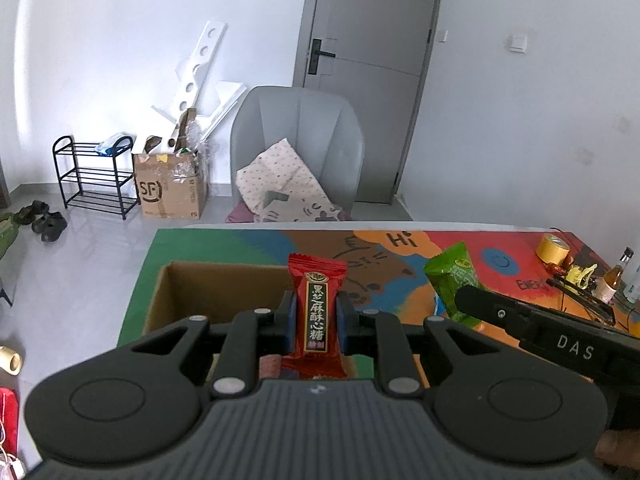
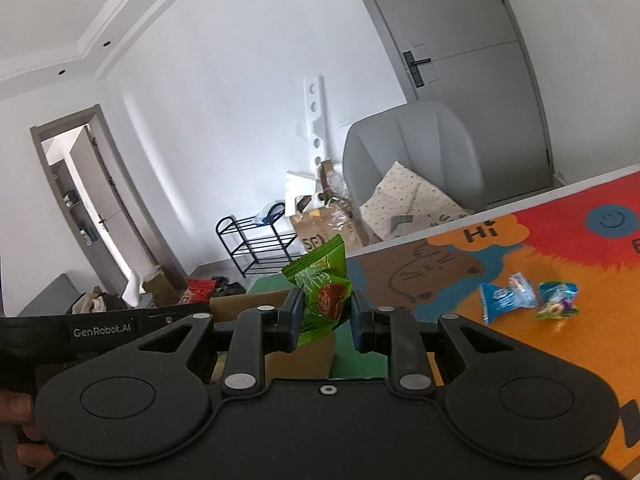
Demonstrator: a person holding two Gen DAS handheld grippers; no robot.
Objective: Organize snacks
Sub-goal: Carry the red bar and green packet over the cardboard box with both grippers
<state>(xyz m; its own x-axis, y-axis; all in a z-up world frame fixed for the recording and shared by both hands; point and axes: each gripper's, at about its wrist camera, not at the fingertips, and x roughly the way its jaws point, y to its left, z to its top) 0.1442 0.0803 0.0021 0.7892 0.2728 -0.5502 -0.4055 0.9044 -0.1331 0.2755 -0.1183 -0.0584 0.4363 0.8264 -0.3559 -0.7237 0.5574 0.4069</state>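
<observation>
My left gripper [image 1: 316, 320] is shut on a red candy packet [image 1: 318, 308] with gold Chinese lettering, held upright over the near right part of an open cardboard box [image 1: 216, 292]. My right gripper [image 2: 325, 318] is shut on a green snack packet [image 2: 322, 292], held above the box edge [image 2: 248, 304]. The green packet [image 1: 454, 284] and the right gripper's finger also show at the right of the left wrist view. Two blue packets [image 2: 506, 296] and a green-blue packet [image 2: 558, 300] lie on the colourful mat [image 2: 520, 344].
A yellow tape roll [image 1: 554, 249], small bottles [image 1: 616, 278] and cables sit at the table's far right. A grey chair [image 1: 298, 148] with a cushion stands behind the table. A shoe rack [image 1: 94, 176] and SF carton [image 1: 170, 186] stand on the floor.
</observation>
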